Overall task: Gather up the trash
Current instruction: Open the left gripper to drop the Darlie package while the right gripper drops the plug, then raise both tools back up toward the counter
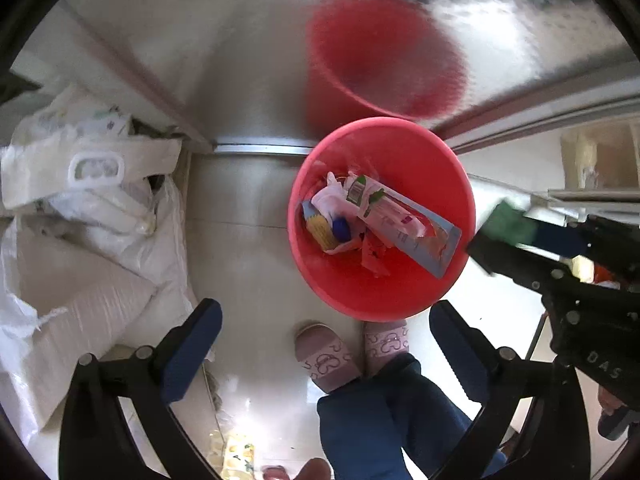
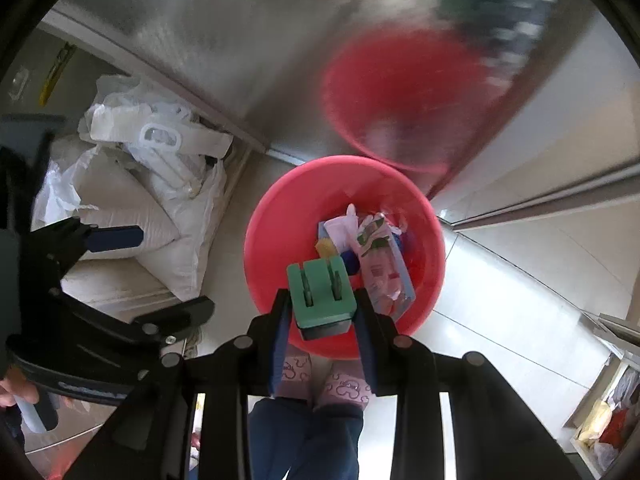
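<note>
trash already lies in the red bin on the floor: a long pink and blue package, crumpled wrappers, a blue cap. right gripper hangs over the bin's near rim, clamped on a green block not yet dropped. left gripper, just left of the bin, stands wide with nothing between its fingers. white bags sit far left. judging by this, collecting is well along; the block is next.

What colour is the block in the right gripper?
Green block, with a dark underside; clearest in the right wrist view.
</note>
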A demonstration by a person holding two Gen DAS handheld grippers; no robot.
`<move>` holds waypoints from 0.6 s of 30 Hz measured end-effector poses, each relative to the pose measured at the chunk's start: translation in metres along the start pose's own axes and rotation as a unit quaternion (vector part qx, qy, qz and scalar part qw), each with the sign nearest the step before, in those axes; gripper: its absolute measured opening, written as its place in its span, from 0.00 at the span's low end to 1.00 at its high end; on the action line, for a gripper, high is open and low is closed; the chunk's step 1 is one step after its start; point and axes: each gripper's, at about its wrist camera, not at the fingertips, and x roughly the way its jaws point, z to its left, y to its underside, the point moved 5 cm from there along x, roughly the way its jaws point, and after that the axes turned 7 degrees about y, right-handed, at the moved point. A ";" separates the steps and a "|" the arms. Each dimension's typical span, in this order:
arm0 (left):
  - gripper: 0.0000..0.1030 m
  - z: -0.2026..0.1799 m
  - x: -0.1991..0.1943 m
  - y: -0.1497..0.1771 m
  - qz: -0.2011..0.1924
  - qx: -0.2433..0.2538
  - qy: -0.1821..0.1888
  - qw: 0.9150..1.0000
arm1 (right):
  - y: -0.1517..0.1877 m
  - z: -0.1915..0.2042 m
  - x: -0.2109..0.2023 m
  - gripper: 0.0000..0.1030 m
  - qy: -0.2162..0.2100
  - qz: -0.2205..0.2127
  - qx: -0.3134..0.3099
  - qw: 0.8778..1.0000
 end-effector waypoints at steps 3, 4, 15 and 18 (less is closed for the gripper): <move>1.00 0.005 0.000 0.003 -0.002 0.000 -0.003 1.000 | -0.002 0.007 0.001 0.28 0.003 -0.003 -0.011 1.000; 1.00 0.007 -0.001 0.003 -0.002 0.000 -0.003 1.000 | -0.002 0.009 0.000 0.28 0.004 -0.004 -0.013 1.000; 1.00 0.011 -0.017 0.011 -0.013 -0.008 -0.005 1.000 | 0.000 0.012 -0.001 0.52 0.016 0.006 0.003 1.000; 1.00 0.012 -0.030 0.015 -0.022 -0.013 -0.010 1.000 | 0.003 0.013 -0.010 0.54 0.023 0.003 0.004 1.000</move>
